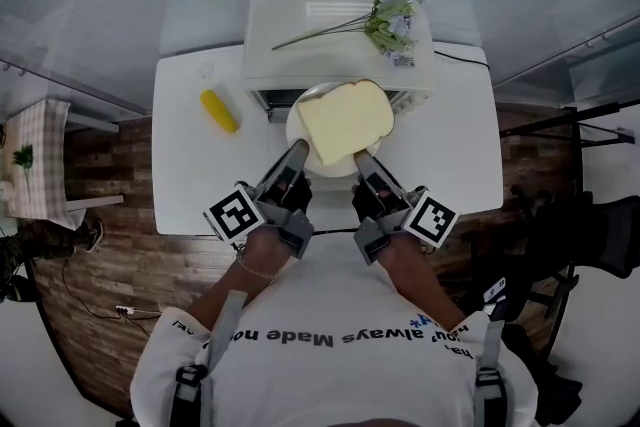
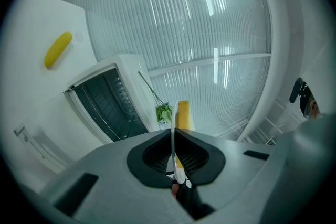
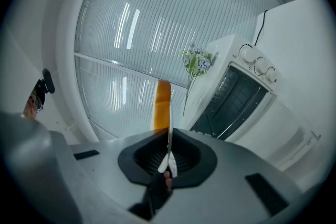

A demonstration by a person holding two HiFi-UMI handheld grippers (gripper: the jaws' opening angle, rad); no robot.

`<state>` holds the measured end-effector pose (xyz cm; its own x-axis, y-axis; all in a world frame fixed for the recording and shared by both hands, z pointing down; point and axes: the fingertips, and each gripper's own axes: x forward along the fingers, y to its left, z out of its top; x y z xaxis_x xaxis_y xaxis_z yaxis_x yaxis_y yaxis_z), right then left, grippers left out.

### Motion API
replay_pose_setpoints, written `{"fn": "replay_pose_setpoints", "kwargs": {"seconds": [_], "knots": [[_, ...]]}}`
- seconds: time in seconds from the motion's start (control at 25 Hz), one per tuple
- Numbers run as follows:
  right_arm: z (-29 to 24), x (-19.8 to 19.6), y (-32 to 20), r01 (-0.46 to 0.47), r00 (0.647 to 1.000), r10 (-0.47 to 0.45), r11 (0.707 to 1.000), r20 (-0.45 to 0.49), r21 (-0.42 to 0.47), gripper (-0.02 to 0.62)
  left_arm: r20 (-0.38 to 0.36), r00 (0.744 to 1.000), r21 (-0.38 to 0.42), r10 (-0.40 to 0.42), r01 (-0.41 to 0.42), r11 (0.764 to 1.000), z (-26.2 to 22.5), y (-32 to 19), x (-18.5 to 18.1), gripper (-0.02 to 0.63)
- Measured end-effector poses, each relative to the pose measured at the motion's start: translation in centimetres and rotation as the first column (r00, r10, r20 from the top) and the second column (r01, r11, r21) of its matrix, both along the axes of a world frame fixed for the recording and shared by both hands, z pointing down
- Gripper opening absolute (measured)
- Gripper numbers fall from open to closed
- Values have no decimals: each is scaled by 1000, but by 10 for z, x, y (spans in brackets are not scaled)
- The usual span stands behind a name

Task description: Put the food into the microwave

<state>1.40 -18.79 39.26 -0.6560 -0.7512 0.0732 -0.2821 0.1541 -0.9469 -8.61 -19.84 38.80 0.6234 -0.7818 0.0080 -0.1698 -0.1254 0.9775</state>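
Head view shows you holding a round white plate (image 1: pixel 302 137) by its near rim with both tools, the left claw (image 1: pixel 297 151) on the rim's left part and the right claw (image 1: pixel 362 158) on its right. A pale slice of bread with a thin brown crust (image 1: pixel 345 120) lies flat on the plate and covers most of it. The plate is held just in front of the white microwave (image 1: pixel 320 30), which stands at the back of the white bench (image 1: pixel 190 175), and it hides most of the oven's front.

Left gripper view looks along that claw's two dark pads: they are pressed onto the plate's thin edge, with the bread's yellow side showing just beyond. Past them the microwave's dark cavity (image 2: pixel 107 105) is open, and its door is folded down.

Right gripper view shows the same kind of hold: both pads are clamped on the plate's edge, and the bread's orange-brown crust (image 3: pixel 162 105) rises above it. The oven's round knobs (image 3: pixel 255 63) sit beside the open cavity.

A yellow corn cob (image 1: pixel 219 110) lies on the bench to the left of the microwave, well apart from the plate. A sprig of pale flowers on a long green stem (image 1: pixel 392 20) lies on the microwave's top.
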Motion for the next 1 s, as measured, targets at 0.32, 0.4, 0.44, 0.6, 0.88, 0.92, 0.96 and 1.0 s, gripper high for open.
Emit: {"fn": "replay_pose_setpoints", "kwargs": {"seconds": [0.32,0.4,0.44,0.6,0.88,0.92,0.96,1.0], "knots": [[-3,18,4,23,1000,-23,1000,-5,4,23,-5,1000,-2,-21,21,1000,-3,7,17,18],[-4,20,5,27,1000,-27,1000,-8,6,23,-7,1000,-2,-24,24,1000,-4,8,19,18],[-5,21,5,29,1000,-29,1000,-9,8,23,-6,1000,-1,-27,27,1000,-4,8,20,18],[-4,23,6,32,999,-32,999,0,5,23,2,999,-2,-33,33,999,-3,9,22,18],[7,25,10,38,999,-38,999,4,-18,23,4,999,-19,-32,32,999,7,14,25,18],[10,25,12,39,999,-39,999,2,-25,23,0,1000,-23,-31,31,999,10,15,26,18],[14,25,13,40,999,-40,999,-2,-32,23,0,1000,-29,-30,30,999,13,16,26,18],[17,26,13,42,999,-43,998,-7,-35,23,4,1000,-32,-27,27,999,17,16,26,18]]}}
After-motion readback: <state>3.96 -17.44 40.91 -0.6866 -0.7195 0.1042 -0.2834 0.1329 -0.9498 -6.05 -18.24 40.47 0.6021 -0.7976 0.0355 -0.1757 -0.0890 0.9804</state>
